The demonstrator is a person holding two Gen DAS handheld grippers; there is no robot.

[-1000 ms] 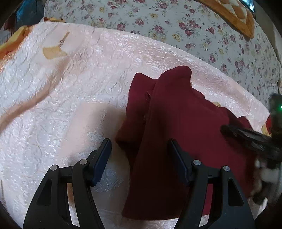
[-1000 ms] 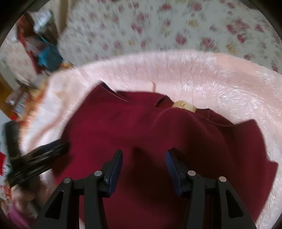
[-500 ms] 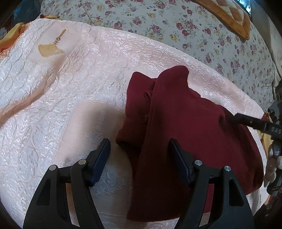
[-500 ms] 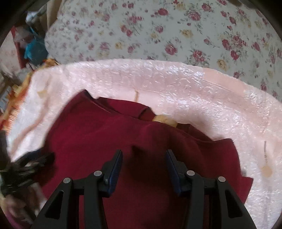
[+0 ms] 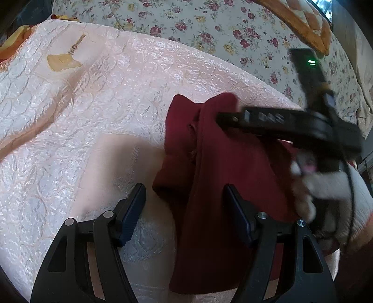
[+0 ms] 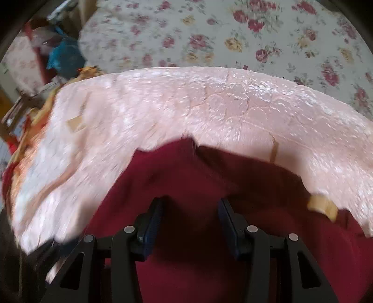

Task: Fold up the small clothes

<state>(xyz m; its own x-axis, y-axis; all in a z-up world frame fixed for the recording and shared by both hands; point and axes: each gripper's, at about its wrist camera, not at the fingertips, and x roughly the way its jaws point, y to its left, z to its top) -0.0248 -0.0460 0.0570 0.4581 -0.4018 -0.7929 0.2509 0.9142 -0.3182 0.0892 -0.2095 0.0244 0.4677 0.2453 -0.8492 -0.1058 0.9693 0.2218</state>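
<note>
A dark red garment (image 5: 223, 177) lies partly folded on a shiny pale pink quilt (image 5: 98, 111). My left gripper (image 5: 184, 198) is open and empty, low over the garment's left edge. The right gripper (image 5: 275, 121) reaches in from the right over the garment's far part, a hand behind it. In the right wrist view the right gripper (image 6: 190, 209) is open and empty just above the red garment (image 6: 209, 181), whose far edge lies on the quilt (image 6: 209, 105). A tan label (image 6: 322, 206) shows at the garment's right edge.
A floral bedspread (image 5: 209, 30) lies beyond the quilt, also in the right wrist view (image 6: 233, 35). An orange patterned cushion (image 5: 300, 21) sits far right. Clutter with a blue bag (image 6: 63, 56) lies at the far left.
The right gripper has swept from the garment's right side forward and across over its far part. The left gripper has stayed almost in place. The garment has not visibly moved.
</note>
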